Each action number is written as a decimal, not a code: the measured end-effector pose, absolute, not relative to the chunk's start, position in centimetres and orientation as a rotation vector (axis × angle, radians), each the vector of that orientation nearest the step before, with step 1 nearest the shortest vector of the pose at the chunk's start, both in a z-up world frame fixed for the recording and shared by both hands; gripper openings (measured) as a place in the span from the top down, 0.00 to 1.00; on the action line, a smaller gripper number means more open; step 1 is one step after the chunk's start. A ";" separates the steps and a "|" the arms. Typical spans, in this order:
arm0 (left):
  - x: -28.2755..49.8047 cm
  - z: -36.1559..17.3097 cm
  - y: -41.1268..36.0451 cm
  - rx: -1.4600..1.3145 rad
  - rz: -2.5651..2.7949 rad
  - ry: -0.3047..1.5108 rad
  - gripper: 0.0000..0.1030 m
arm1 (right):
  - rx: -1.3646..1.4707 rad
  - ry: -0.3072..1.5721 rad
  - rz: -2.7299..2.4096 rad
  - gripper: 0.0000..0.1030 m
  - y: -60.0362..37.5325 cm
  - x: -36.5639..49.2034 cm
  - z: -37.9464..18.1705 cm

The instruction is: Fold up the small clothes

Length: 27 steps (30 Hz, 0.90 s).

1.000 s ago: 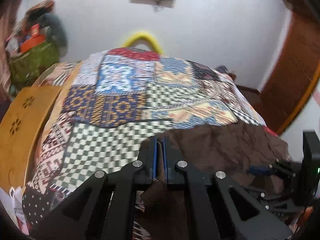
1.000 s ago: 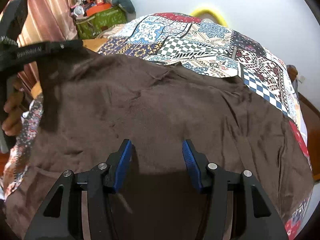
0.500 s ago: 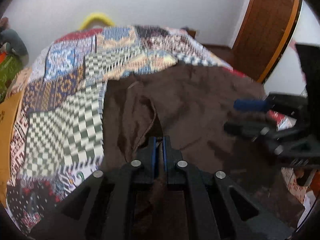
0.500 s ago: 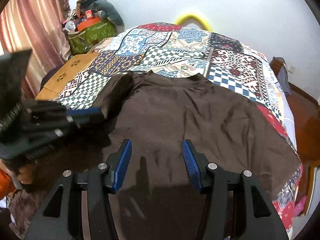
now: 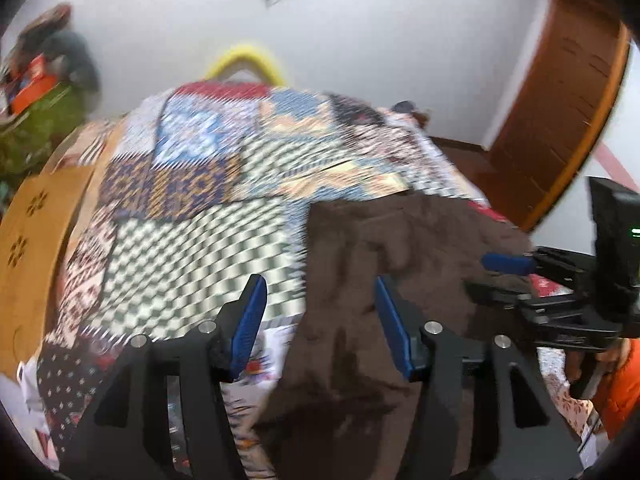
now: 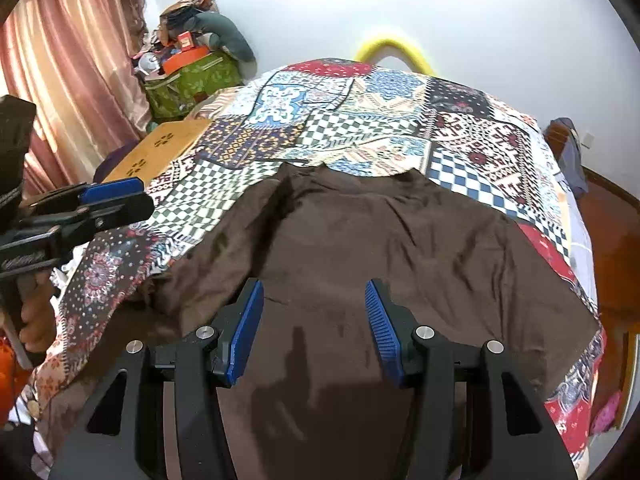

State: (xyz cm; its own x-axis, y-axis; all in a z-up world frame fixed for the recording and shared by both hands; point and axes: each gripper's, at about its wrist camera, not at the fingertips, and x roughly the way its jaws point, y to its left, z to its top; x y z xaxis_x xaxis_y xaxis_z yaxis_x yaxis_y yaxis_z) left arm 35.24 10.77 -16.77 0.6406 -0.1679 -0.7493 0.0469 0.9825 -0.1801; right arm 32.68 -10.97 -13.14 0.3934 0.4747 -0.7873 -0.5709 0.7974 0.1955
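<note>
Both tongs (image 5: 318, 312) (image 6: 312, 320) wide apart, empty

We carry two matte black grippers, the left gripper (image 5: 318, 328) and the right gripper (image 6: 314, 330), each with ribbed blue finger pads (image 6: 380, 330) and round silver screws (image 6: 425, 332); a green light (image 5: 635, 232) glows on the right unit.
</note>
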 end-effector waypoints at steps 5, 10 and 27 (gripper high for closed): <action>35.5 -21.2 13.4 -0.228 -0.112 0.986 0.46 | -0.131 0.973 0.697 0.45 -8.3 32.8 -14.1; 35.3 -24.7 12.5 -0.179 -0.099 1.056 0.46 | -0.156 0.988 0.707 0.38 -4.9 33.7 -15.8; 35.6 -25.8 11.5 -0.081 -0.038 1.066 0.45 | -0.290 0.994 0.469 0.40 -8.6 37.8 -17.2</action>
State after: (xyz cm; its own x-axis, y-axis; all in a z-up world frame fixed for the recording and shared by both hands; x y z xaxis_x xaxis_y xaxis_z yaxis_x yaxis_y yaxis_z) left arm 35.60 11.54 -25.81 0.4835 -0.0707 -0.8725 -0.0078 0.9963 -0.0851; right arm 37.80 -8.60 -17.25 0.4585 0.2451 -0.8542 -0.5038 0.8635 -0.0227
